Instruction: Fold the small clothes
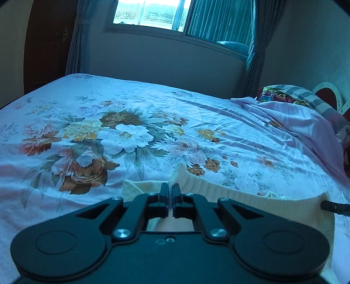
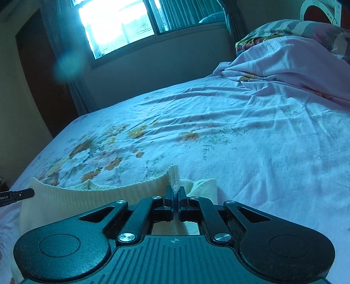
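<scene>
A small cream knit garment (image 1: 251, 192) with a ribbed hem lies on the flowered bed sheet (image 1: 122, 131), close in front of both grippers. My left gripper (image 1: 170, 190) is shut on one corner of its ribbed edge, which sticks up between the fingers. My right gripper (image 2: 175, 192) is shut on the opposite corner of the garment (image 2: 109, 192), and the hem stretches between the two. The right gripper's tip shows at the right edge of the left wrist view (image 1: 334, 207); the left gripper's tip shows at the left edge of the right wrist view (image 2: 17, 194).
The bed sheet (image 2: 240, 142) is wrinkled. A bunched pink cover (image 2: 284, 56) and patterned pillows (image 1: 282, 96) lie at the head of the bed. A window (image 1: 153, 13) with curtains and a wall stand beyond the far edge.
</scene>
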